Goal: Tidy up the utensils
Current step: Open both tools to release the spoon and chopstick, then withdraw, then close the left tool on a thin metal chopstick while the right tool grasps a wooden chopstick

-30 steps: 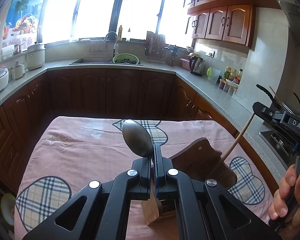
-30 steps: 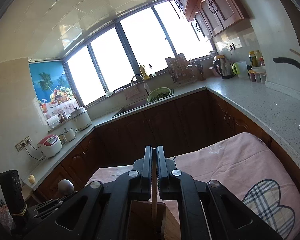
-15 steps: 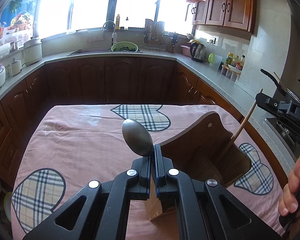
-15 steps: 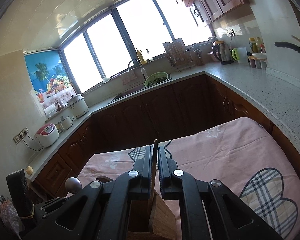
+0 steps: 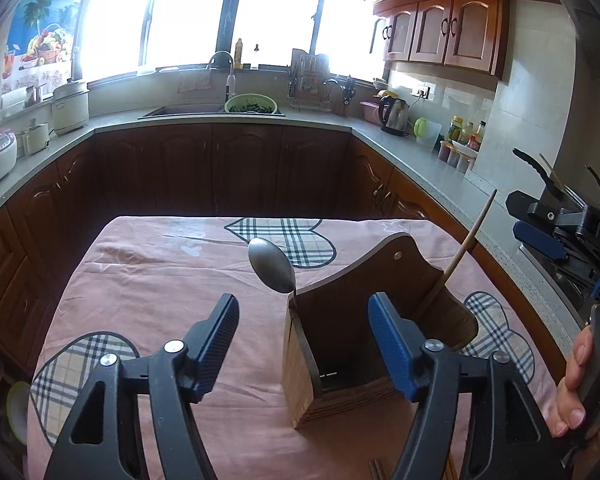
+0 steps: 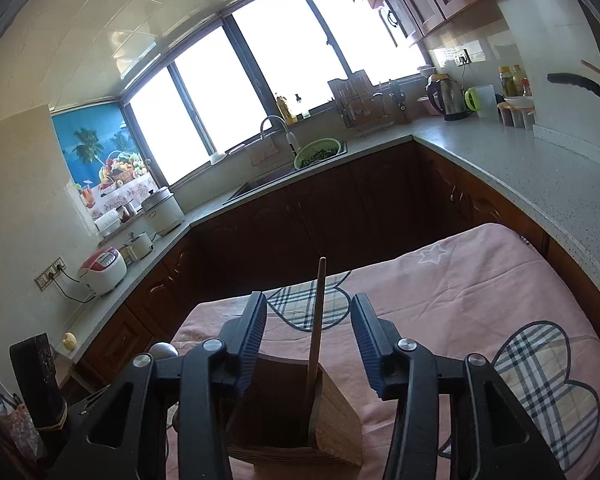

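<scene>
A wooden utensil holder [image 5: 384,320] stands on the pink tablecloth [image 5: 172,280]. A metal spoon [image 5: 271,266] stands in its near-left corner, bowl up. A wooden chopstick [image 5: 462,250] leans in its right side. My left gripper [image 5: 304,334] is open and empty, jaws wide on either side of the holder's left edge. My right gripper [image 6: 308,344] is open and empty, with the chopstick [image 6: 316,328] upright between its jaws in the holder [image 6: 296,412]. The spoon's bowl [image 6: 162,350] peeks out at the left. The right gripper also shows in the left wrist view [image 5: 568,236].
The table sits in a U-shaped kitchen with dark cabinets [image 5: 236,168] and grey counters. A sink and green colander [image 5: 250,104] are at the back, a kettle [image 5: 394,114] and jars at right. More chopsticks [image 5: 376,470] lie by the near edge.
Both grippers have opened. The left one has let go of the spoon and the right one the chopstick; both utensils now stand in the holder.
</scene>
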Available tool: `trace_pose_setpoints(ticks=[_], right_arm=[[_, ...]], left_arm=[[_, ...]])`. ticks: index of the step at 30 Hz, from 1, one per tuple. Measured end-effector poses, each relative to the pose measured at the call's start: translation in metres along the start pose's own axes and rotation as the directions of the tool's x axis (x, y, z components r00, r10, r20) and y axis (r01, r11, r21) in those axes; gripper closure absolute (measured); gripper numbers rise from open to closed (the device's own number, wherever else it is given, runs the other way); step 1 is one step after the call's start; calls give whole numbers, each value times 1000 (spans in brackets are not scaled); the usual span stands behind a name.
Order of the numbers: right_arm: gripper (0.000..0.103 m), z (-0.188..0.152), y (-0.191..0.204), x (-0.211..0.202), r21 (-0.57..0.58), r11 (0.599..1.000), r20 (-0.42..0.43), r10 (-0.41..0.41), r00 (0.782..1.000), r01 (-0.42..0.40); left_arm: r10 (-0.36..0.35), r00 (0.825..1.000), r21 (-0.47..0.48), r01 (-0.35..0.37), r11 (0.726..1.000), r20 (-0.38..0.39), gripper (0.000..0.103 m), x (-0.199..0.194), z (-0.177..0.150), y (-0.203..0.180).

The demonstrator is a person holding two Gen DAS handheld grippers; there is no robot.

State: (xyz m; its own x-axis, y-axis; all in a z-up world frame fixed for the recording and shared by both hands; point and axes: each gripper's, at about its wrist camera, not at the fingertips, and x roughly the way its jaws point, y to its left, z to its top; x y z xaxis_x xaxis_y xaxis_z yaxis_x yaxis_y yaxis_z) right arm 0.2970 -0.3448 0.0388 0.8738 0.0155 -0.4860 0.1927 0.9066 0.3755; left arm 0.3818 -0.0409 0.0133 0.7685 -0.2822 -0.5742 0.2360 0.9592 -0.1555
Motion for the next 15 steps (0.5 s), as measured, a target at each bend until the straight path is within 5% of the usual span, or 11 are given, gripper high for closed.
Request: trace_pose_setpoints(ticks=[3, 15], right_arm=[[14, -4, -5, -17, 26, 999, 21, 24, 999, -24], [13, -48, -7, -84, 3, 1000, -15, 19, 1000, -19]], left_arm=[[11, 1000, -18, -11, 1000, 20, 18, -23, -13, 5], [40, 999, -33, -40, 999, -4, 15, -109, -73, 7]])
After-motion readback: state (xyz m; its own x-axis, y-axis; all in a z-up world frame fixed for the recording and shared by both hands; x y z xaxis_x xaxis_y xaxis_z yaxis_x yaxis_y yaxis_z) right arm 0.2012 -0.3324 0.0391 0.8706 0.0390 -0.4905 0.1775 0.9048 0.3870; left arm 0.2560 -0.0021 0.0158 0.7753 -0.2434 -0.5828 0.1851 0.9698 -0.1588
